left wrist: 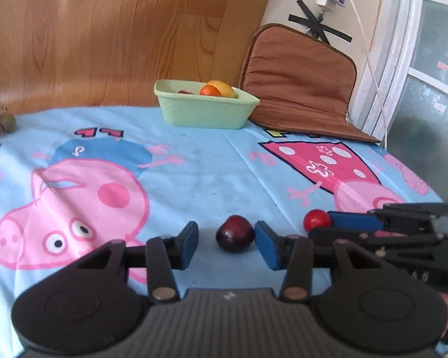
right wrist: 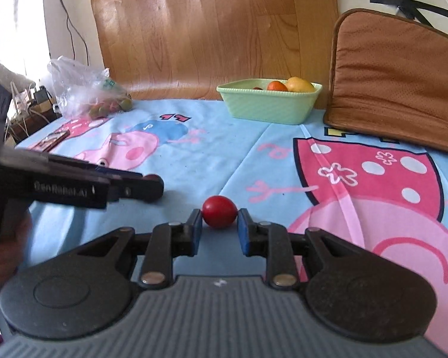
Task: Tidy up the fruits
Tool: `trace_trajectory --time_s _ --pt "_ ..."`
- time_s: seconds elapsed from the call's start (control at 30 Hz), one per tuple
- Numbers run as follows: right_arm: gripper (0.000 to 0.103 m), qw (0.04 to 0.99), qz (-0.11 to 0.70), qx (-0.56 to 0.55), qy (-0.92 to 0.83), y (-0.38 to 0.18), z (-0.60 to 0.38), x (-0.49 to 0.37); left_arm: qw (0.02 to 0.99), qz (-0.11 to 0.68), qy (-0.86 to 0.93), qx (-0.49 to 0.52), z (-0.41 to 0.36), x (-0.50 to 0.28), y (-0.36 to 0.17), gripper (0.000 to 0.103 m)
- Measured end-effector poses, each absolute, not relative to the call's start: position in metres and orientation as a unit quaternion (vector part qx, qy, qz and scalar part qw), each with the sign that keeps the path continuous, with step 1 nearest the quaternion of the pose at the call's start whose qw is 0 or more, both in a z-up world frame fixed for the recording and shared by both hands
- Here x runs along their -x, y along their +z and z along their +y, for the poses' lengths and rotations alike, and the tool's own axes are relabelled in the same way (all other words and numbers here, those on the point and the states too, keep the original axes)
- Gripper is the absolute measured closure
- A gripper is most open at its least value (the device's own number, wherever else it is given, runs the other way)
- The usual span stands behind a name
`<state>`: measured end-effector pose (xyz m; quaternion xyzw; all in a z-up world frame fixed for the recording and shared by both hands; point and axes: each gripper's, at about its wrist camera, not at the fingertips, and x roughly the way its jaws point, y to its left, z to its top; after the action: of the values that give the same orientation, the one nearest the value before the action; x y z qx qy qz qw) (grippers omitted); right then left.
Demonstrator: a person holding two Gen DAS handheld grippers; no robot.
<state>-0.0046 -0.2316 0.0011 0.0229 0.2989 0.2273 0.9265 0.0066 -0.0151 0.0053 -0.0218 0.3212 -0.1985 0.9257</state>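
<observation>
Straddling fruit for pickup, your left gripper (left wrist: 226, 243) fingers gape around the dark purple plum (left wrist: 234, 234), untouched; right gripper (right wrist: 219, 229) fingers nearly pinch the small red tomato (right wrist: 219, 211).

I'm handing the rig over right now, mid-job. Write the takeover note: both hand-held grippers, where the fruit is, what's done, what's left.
Left hand-held gripper: open, fingers straddling the dark plum on the tablecloth; gaps show on both sides, not gripped.
Right hand-held gripper: fingers close on both sides of the red fruit, which still sits on the cloth; contact unclear.
Green basket: at the far edge, already holding an orange fruit, a yellow fruit and something red.
Plastic bag far left, more fruit inside.
Done: some fruit is in the basket.
Left: close on both fruits, carry them to the basket; then probably the bag.
</observation>
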Motion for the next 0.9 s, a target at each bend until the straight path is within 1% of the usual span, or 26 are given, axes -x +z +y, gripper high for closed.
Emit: trace_trajectory --time_s 0.1,0.17,0.2,0.23,0.3,0.53,0.9 --pt "0.071 0.925 0.301 -0.041 0.228 0.000 -0.236 0.005 0.931 0.313 -0.189 0.007 -0.019 -0.004 0.004 0.051" --pt "0.068 0.923 0.301 -0.050 0.233 0.000 -0.237 0.005 0.931 0.313 -0.184 0.010 -0.018 -0.005 0.004 0.049" --pt "0.061 0.921 0.301 -0.057 0.239 -0.001 -0.238 0.006 0.932 0.313 -0.184 0.012 -0.017 -0.004 0.004 0.049" --pt "0.057 0.920 0.300 -0.061 0.243 -0.001 -0.239 0.007 0.932 0.312 -0.183 0.012 -0.017 -0.004 0.004 0.048" --pt "0.054 0.919 0.300 -0.069 0.246 -0.001 -0.240 0.008 0.933 0.311 -0.181 0.013 -0.016 -0.003 0.004 0.046" --pt "0.053 0.918 0.298 -0.085 0.247 -0.001 -0.244 0.009 0.932 0.311 -0.181 0.027 -0.012 -0.005 0.003 0.043" --pt "0.053 0.916 0.298 -0.097 0.250 -0.002 -0.249 0.010 0.935 0.313 -0.165 -0.019 -0.026 -0.003 0.002 0.041"
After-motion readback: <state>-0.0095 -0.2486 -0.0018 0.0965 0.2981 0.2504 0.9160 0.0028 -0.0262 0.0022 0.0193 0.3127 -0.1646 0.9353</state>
